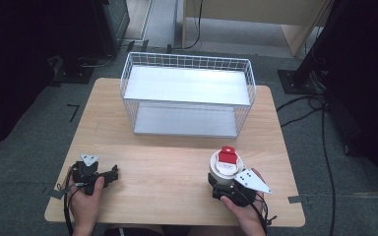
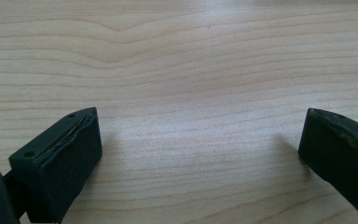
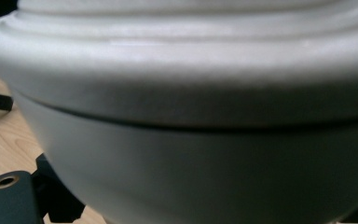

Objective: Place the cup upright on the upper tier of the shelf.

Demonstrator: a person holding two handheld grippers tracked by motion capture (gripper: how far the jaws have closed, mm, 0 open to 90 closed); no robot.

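Left claw [image 1: 112, 174]: released, jaws spread wide, nothing between them, low over bare surface [image 1: 167, 162].
Right claw [image 1: 225, 184]: grasping white container [image 1: 225, 168] with red cap [image 1: 227, 155], near front right edge.
Wire rack [image 1: 187, 93]: far centre, shelves bare.
Risk: container's smooth curved wall could slip or tip if the hold loosens.
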